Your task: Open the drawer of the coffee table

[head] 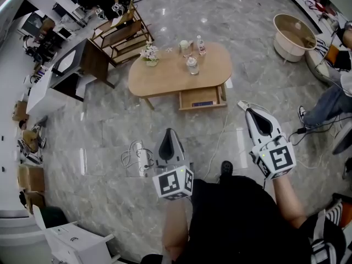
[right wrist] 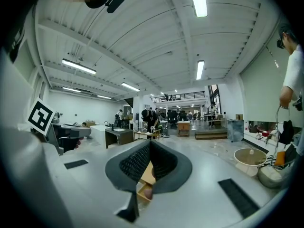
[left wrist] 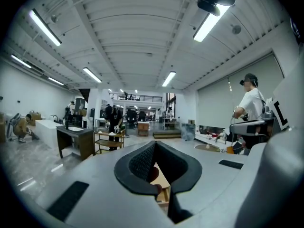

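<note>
The oval wooden coffee table [head: 165, 77] stands on the marble floor ahead of me. Its drawer [head: 202, 98] is pulled out toward me, with a dark flat item inside. A flower vase [head: 149, 54], a glass jar [head: 192, 65], a cup [head: 184, 47] and a bottle [head: 201, 45] stand on the tabletop. My left gripper [head: 170, 132] is shut and holds nothing, well short of the table. My right gripper [head: 245, 106] is also shut and bare, to the right of the drawer and apart from it. In the left gripper view a bit of the drawer [left wrist: 163, 184] shows through the shut gripper [left wrist: 154, 146]; likewise the drawer [right wrist: 141, 188] below the right gripper [right wrist: 150, 148].
A wooden shelf trolley [head: 118, 34] and a dark desk [head: 82, 59] stand left of the table. A round basin [head: 294, 34] sits at the far right. A power strip with cables [head: 142, 161] lies by my left gripper. A seated person's legs [head: 330, 103] are at the right edge.
</note>
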`<state>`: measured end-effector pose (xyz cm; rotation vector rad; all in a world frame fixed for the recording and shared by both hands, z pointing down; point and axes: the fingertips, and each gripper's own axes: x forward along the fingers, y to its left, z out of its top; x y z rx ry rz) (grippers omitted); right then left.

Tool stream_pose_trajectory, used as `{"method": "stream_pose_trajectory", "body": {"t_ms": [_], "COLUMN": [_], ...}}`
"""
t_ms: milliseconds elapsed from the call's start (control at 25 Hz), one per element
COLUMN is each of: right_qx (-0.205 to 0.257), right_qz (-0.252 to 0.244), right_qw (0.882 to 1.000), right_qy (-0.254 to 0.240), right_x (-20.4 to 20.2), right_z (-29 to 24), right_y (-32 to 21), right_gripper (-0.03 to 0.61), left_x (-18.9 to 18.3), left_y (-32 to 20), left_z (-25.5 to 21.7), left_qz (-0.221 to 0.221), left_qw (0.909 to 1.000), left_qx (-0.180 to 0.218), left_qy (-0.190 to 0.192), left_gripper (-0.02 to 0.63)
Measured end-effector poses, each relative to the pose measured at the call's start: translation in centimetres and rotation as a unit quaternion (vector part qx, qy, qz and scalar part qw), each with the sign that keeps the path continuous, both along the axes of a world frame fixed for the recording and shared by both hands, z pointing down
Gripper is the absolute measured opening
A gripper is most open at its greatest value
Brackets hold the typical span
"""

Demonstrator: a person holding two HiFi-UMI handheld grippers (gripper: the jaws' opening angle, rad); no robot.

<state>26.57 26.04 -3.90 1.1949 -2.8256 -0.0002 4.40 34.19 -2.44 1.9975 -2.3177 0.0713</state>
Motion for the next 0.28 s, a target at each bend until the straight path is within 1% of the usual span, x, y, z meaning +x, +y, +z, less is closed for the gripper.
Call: {"method": "stream_pose_trajectory", "body": {"t_ms": [280], "right_qx": [0.011], "right_qz": [0.0], "right_qw": [1.0], "right_qy": [0.002], "right_x": [0.35], "right_z": [0.03], "right_y": [-0.75], "right_gripper": [0.012], "left_x": [0.3], "left_y": [-0.6], "left_z": [0.09], "left_qz": [0.0], "left_qw": [1.0], "left_qx": [0.002], "left_qy": [0.0], "left_gripper": [0.012]}}
